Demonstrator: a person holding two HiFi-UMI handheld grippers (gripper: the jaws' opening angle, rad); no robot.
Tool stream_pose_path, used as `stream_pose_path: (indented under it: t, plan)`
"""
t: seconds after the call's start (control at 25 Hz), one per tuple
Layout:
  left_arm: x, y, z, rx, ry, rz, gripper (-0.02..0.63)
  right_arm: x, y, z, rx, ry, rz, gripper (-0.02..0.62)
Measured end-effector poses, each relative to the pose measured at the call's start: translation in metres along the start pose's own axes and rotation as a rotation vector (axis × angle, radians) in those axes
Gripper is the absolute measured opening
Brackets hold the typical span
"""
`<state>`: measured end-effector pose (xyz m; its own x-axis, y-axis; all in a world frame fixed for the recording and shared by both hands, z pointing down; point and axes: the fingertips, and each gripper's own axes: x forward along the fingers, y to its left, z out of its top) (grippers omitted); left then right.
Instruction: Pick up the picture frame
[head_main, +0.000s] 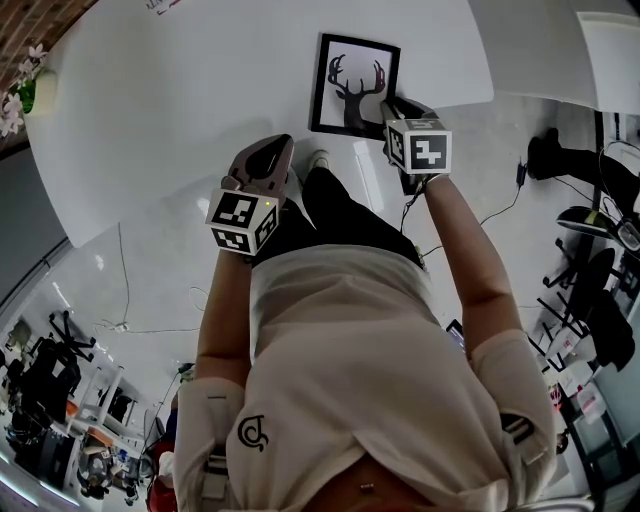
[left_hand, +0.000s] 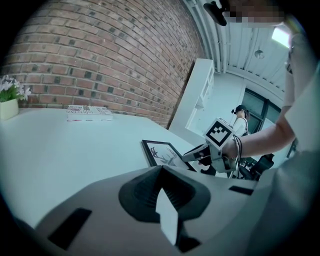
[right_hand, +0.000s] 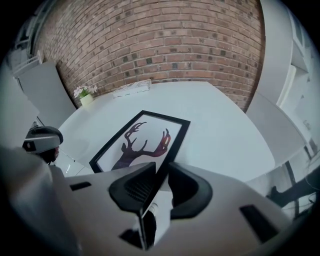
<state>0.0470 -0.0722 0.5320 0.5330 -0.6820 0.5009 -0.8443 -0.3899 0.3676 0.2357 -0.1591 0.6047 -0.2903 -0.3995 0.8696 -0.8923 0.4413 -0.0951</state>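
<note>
Stiff, light and probably glass-fronted, the picture frame (right_hand: 145, 137) suits a rim pinch: the right gripper (right_hand: 160, 187) sits jaws apart astride its near right edge, the left gripper (left_hand: 166, 197) jaws together, empty.

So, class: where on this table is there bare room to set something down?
Widest bare stretch of the white table: between flower pot, book by the brick wall and picture frame. A second patch: right of the frame, up to the rim. Crowded: the near rim, where the right tool straddles the frame's edge.
</note>
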Motion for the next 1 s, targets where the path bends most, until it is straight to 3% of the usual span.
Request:
stream_pose_path:
  t: [0.36,0.48,0.6,0.8,0.84,0.92,1.0]
  plan:
    - [0.008,-0.006,-0.03,-0.023,0.059,-0.032,0.012,-0.005,0.002,-0.007,-0.014,0.006,0.039,0.066]
    - [0.014,-0.008,-0.036,-0.024,0.078,-0.049,0.012,-0.009,-0.002,-0.008,-0.02,-0.011,0.026,0.005]
    - [0.02,-0.01,-0.043,-0.035,0.1,-0.065,0.012,-0.008,-0.002,-0.01,-0.025,-0.006,0.006,0.005]
    - [0.029,-0.017,-0.041,-0.052,0.104,-0.077,0.012,-0.01,-0.001,0.007,0.061,-0.046,0.001,0.008]
    - [0.03,-0.017,-0.04,-0.049,0.102,-0.079,0.012,-0.009,0.0,0.008,0.078,-0.048,0.007,0.027]
    - [0.032,-0.014,-0.038,-0.043,0.1,-0.079,0.012,-0.004,0.002,0.005,0.087,-0.028,0.016,0.127]
    - [0.033,-0.012,-0.036,-0.041,0.096,-0.076,0.012,0.0,0.004,0.0,0.075,-0.002,0.015,0.117]
